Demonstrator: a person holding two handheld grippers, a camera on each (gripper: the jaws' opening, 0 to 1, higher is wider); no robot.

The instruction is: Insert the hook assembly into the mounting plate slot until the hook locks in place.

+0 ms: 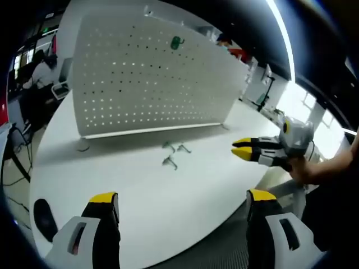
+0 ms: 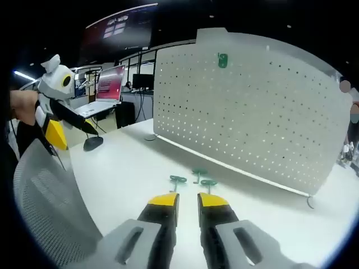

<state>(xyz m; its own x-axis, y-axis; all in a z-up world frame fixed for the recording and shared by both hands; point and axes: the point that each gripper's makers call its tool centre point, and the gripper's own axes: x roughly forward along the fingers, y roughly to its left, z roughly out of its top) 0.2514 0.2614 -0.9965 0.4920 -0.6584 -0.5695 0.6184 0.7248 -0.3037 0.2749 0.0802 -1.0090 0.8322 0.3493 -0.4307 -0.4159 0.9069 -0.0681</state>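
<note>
The white pegboard mounting plate (image 1: 146, 78) (image 2: 252, 106) stands upright on the white table, with one green hook (image 1: 176, 42) (image 2: 222, 60) hanging near its top. Three loose green hooks (image 1: 170, 162) (image 2: 199, 175) lie on the table in front of the board. My left gripper (image 1: 182, 197) is wide open and holds nothing, low over the near table edge; in the right gripper view it (image 2: 73, 134) shows at the far left. My right gripper (image 2: 188, 200) has its jaws close together with nothing between them, a short way from the hooks; it (image 1: 242, 148) enters the left gripper view from the right.
A grey mesh chair back (image 2: 45, 202) sits close at lower left. A black mouse (image 1: 42, 216) (image 2: 92, 143) lies on the table (image 1: 129, 185). A laptop (image 2: 109, 89) and desks stand behind. The table's rounded front edge runs near my left jaws.
</note>
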